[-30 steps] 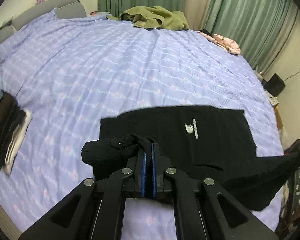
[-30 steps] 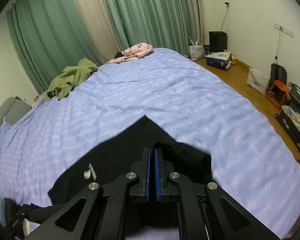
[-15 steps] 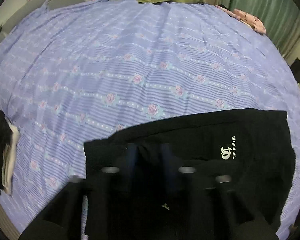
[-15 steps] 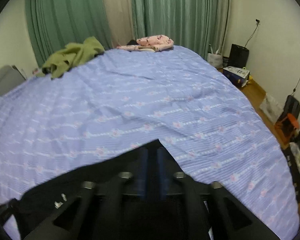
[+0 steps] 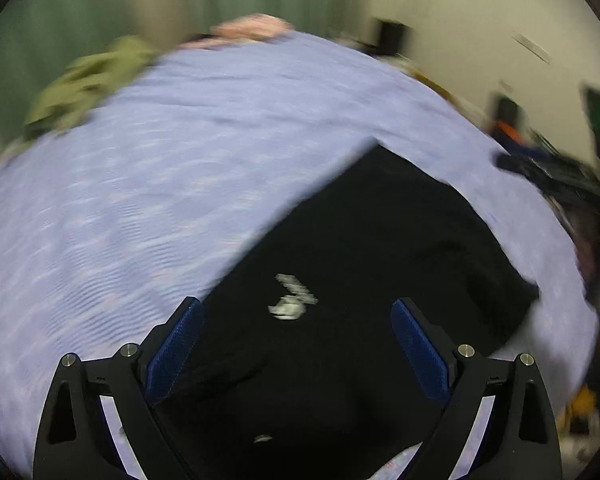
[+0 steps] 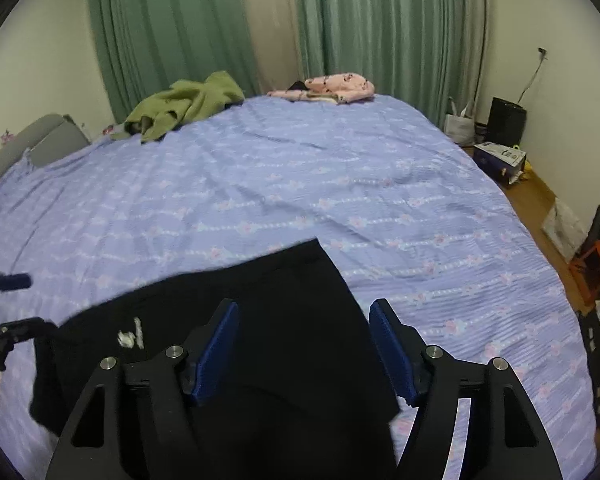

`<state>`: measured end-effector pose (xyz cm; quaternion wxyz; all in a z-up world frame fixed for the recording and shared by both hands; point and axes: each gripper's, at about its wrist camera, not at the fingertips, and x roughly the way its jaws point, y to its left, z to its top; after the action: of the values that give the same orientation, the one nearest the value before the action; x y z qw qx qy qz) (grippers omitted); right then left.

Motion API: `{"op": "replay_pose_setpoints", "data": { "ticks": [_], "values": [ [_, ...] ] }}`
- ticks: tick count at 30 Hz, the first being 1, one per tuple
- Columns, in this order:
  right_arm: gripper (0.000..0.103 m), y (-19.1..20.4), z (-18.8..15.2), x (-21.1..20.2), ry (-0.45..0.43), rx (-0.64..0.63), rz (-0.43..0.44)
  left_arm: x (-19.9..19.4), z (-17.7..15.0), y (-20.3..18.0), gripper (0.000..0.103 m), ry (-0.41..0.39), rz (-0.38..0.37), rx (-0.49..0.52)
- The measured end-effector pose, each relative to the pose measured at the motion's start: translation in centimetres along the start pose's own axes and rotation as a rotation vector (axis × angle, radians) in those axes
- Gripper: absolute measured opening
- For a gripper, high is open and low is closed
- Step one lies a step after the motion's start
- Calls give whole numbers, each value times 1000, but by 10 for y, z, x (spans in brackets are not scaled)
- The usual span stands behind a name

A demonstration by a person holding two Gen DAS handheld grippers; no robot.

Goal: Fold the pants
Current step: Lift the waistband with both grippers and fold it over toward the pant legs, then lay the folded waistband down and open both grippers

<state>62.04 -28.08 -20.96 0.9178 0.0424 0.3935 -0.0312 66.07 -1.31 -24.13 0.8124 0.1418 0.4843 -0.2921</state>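
The black pants (image 5: 372, 248) lie folded flat on the lilac bedspread (image 5: 140, 168), a small white logo (image 5: 292, 300) facing up. My left gripper (image 5: 296, 316) is open and empty just above the pants; this view is motion-blurred. In the right wrist view the pants (image 6: 280, 292) lie under my right gripper (image 6: 302, 320), which is open and empty above their right part. The logo (image 6: 130, 334) shows at the left. Part of the left gripper (image 6: 4, 312) shows at the left edge.
An olive garment (image 6: 188, 104) and a pink garment (image 6: 336, 86) lie at the bed's far edge before green curtains (image 6: 172, 24). A grey headboard (image 6: 32, 144) is at the left. Boxes, bags and an orange stool (image 6: 594, 260) stand on the floor right of the bed.
Both grippers were shut on pants fabric a second ago; they lowered it onto the bed and now stand open. The left gripper has swung quickly, turning its view toward the right.
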Motion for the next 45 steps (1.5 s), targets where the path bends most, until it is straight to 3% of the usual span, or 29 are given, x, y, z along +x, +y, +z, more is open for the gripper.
{"op": "replay_pose_setpoints", "data": {
  "ticks": [4,7,15,19,21,23,24,26,36,39,45],
  "values": [
    [69,-17,-14,16,56,-25,10,41,7,-9,86,82,-81,71],
    [69,-23,-23,40,117,-39,50,61,8,-9,85,114,-100,51],
    [68,-31,-26,101,196,-11,92,98,2,0,67,205,-184,0],
    [57,-30,-27,121,218,12,111,113,-3,8,61,233,-214,-43],
    [52,-31,-29,130,231,33,101,118,-5,9,49,252,-222,-55],
    [27,-33,-31,136,245,49,101,119,-9,9,33,266,-213,-62],
    [22,-34,-32,138,251,53,99,120,-10,8,27,273,-215,-70],
    [14,-34,-34,136,247,58,99,114,-12,9,17,260,-232,-81],
    [10,-25,5,54,17,38,16,42,-3,7,11,38,-203,-139],
    [10,-24,30,62,-4,3,15,43,9,17,11,10,-172,-155],
    [10,-21,57,123,57,-29,27,78,23,50,11,40,-131,-249]
  ]
}}
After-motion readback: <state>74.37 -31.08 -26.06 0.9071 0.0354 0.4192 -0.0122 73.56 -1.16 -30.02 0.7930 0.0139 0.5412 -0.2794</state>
